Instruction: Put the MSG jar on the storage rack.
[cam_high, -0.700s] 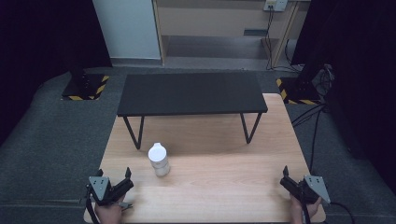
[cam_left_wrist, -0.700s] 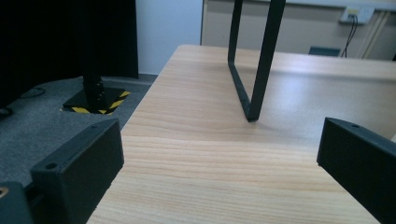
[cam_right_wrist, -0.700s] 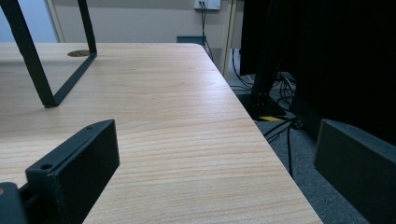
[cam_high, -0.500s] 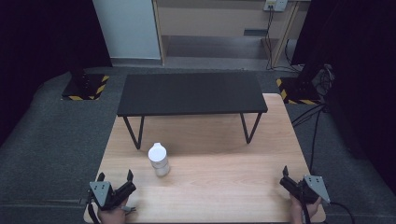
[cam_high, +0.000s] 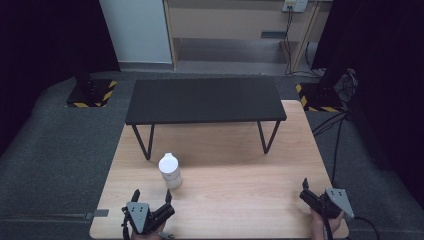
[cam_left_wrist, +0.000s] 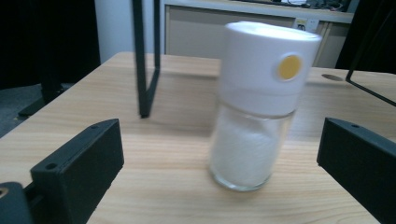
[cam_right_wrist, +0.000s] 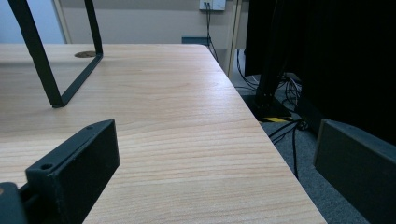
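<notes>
White-capped and made of clear glass, the shaker (cam_high: 170, 171) is standing upright on the pale wooden table (cam_high: 240, 200), toward its left half and a little nearer than the middle, just on the near side of the black bench (cam_high: 205, 100) whose thin metal legs are resting on the far part of the tabletop. White grains are filling the glass body, and in the left gripper view the shaker (cam_left_wrist: 259, 105) is showing a round yellow dot on the side of its cap. At the near left edge the left gripper (cam_high: 151, 198) is pointing toward the shaker with its jaws standing wide apart; the shaker is sitting ahead of them, near but apart, with bare wood showing between the glass and both black jaws, so nothing is being gripped. The bench's nearest left leg is standing just beyond the shaker, to its left in that view. At the near right corner the right gripper (cam_high: 306, 189) is hovering well apart from the shaker, close to the table's right edge. The right gripper view is showing its jaws spread wide over bare wood with nothing between them, while the dark grey floor and some cables are lying beyond the table's edge on the right.
</notes>
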